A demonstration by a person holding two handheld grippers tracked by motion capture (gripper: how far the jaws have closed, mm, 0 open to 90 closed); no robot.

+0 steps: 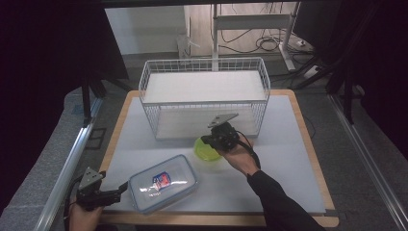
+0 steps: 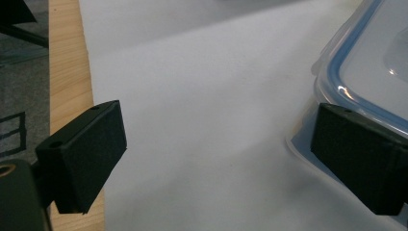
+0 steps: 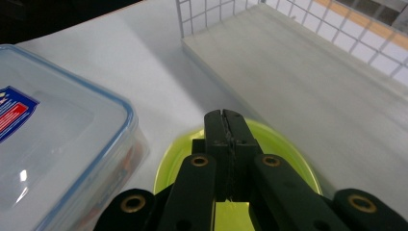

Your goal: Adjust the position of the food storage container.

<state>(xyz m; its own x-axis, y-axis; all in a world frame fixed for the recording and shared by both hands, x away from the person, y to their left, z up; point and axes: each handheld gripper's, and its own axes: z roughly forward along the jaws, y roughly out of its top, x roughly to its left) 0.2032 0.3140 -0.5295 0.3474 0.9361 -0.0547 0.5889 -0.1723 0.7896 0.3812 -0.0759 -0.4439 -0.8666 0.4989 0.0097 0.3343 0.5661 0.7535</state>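
A clear lidded food container (image 1: 163, 183) with a blue seal and a red and blue label lies at the front left of the white mat. My left gripper (image 1: 119, 191) stands open at its near left corner. In the left gripper view (image 2: 216, 159) one jaw rests by the container's rim (image 2: 370, 62) and the other hangs over bare mat. A yellow-green bowl (image 1: 207, 154) sits in front of the wire rack. My right gripper (image 1: 206, 141) hovers over it with its jaws pressed together (image 3: 226, 115) above the bowl's (image 3: 288, 154) far rim. Whether they touch it I cannot tell.
A white wire rack (image 1: 204, 96) with two shelf boards stands at the back middle, and its lower board (image 3: 308, 62) lies just beyond the bowl. The container (image 3: 53, 134) is close on the bowl's left. A wooden table edge (image 2: 67, 72) borders the mat.
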